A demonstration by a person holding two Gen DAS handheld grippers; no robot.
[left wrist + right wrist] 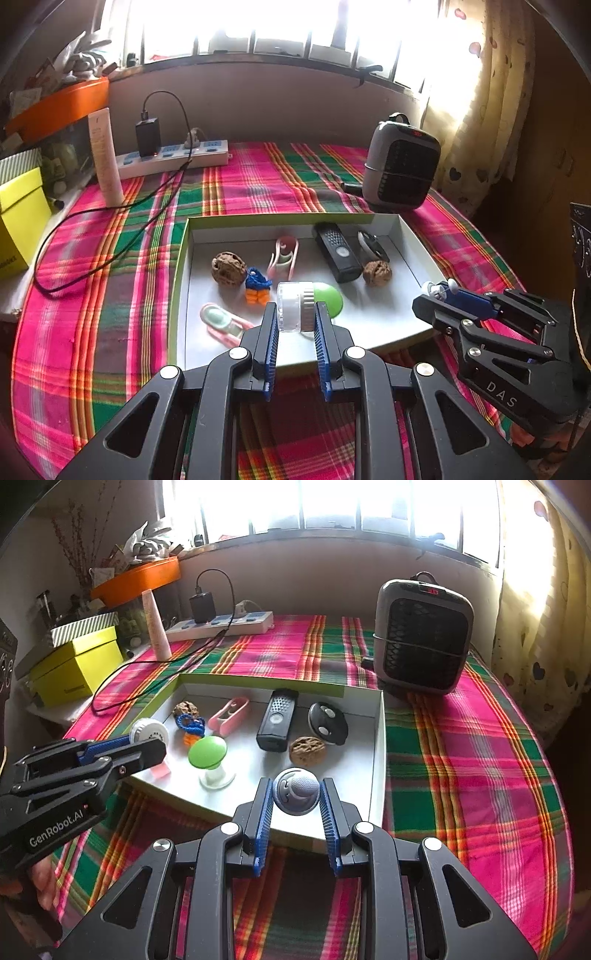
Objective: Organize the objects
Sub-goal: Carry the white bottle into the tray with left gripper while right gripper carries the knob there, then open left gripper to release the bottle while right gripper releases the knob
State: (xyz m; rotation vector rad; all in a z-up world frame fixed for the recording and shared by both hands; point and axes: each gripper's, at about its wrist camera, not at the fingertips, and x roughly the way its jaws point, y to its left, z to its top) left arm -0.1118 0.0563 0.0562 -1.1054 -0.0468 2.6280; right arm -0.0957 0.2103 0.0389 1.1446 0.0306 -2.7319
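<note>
Black linkages and blue-ribbed pads fill the foreground of both wrist views: the left gripper (pixel 295 317) is clamped on a clear, ridged spool-like cylinder (pixel 295 310), and the right gripper (pixel 296 794) is closed on a small grey ball-shaped gadget (pixel 296 791). Both loads hang above the near edge of the shallow white box (pixel 413 240) that sits on the plaid tablecloth (pixel 110 280), with a grey heater (pixel 423 635) behind it.

Inside the box lie a black remote (pixel 336 253), a green-capped mushroom-shaped piece (pixel 208 753), two walnuts (pixel 228 266), a pink clip (pixel 283 254), a dark key fob (pixel 328 723) and a blue-and-orange figure (pixel 257 284).

From either gripper the box lies straight ahead and below, its long axis running left to right across the view. The left hand sits nearer the box's left half, the right nearer its right wall, so each probably sets down on its own side. Bare floor shows ahead of the right gripper, near the second walnut (pixel 307 751). Whether the cylinder is a tape roll or a lidded jar is hard to tell through the glare.
</note>
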